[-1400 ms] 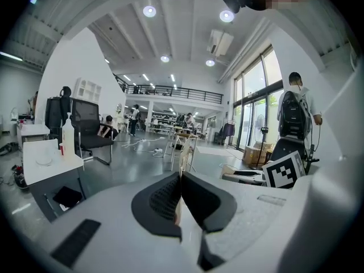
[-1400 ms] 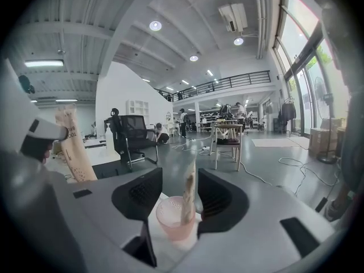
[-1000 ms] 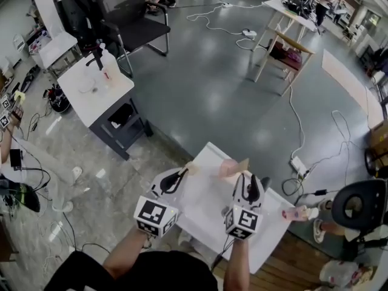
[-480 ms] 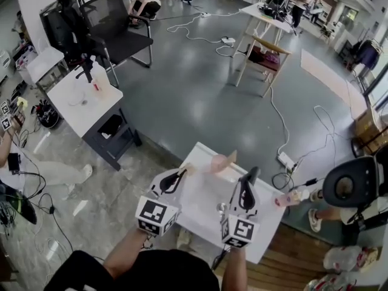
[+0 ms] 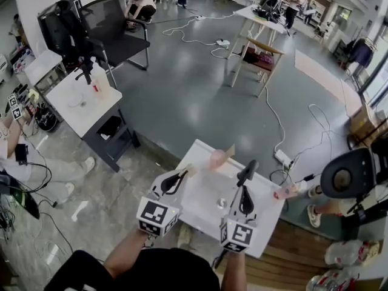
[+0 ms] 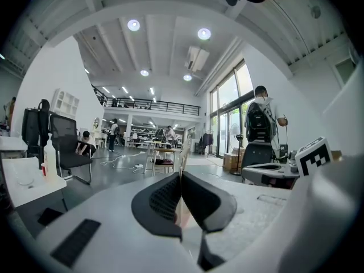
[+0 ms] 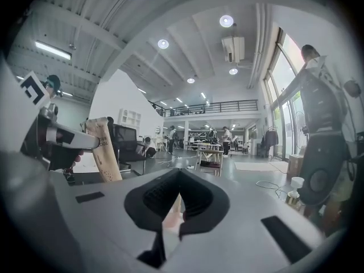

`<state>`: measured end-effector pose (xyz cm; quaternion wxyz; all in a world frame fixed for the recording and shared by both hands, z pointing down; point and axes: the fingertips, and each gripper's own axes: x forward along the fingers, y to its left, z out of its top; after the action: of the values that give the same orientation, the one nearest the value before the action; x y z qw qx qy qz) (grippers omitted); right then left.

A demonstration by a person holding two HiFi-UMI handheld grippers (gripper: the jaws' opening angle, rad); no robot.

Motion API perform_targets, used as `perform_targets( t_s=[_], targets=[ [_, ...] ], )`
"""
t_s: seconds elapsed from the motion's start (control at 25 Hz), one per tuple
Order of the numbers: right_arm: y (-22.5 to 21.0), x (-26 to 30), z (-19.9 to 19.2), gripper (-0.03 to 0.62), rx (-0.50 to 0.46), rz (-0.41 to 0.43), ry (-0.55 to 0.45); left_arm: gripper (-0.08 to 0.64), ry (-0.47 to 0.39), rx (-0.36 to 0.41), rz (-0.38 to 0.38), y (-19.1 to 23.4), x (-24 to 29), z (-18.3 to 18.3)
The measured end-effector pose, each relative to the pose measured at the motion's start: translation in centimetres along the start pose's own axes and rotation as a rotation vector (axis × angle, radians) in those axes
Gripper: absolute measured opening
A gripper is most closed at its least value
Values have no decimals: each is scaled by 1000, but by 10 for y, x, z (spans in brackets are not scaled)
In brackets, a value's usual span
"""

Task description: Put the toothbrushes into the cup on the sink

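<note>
On the white sink counter (image 5: 203, 202) a pink cup (image 5: 216, 158) stands near the far edge, with a beige piece (image 5: 231, 151) beside it. My left gripper (image 5: 187, 173) is shut on a beige toothbrush (image 6: 183, 152), which the right gripper view shows as a tan stick (image 7: 104, 151) standing up from its jaws. My right gripper (image 5: 250, 165) hovers right of the cup. Its jaws have just been closing and now stand shut (image 7: 180, 175), with a thin pale thing (image 7: 169, 219) pinched between them that looks like a toothbrush handle.
A small metal fitting (image 5: 222, 204) sits on the counter between my grippers. A pink bottle (image 5: 285, 193) lies at the counter's right edge. Around are a black chair (image 5: 115, 26), a white side table (image 5: 79, 102), a wooden table (image 5: 257, 50), floor cables (image 5: 280, 126) and a person's feet (image 5: 315, 210).
The right gripper's jaws went from wide open to shut, and it moved further over the counter toward the cup's right. The left gripper shifted slightly, still shut on its toothbrush.
</note>
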<state>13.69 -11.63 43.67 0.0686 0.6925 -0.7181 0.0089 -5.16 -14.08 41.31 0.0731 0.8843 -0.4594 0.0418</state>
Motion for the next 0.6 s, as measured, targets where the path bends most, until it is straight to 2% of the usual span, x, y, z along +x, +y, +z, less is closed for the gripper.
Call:
perform_targets(
  t_s=[0.6],
  targets=[
    [2, -5, -1, 0, 9, -4, -4, 5, -4, 0, -20, -4, 0, 5]
  ],
)
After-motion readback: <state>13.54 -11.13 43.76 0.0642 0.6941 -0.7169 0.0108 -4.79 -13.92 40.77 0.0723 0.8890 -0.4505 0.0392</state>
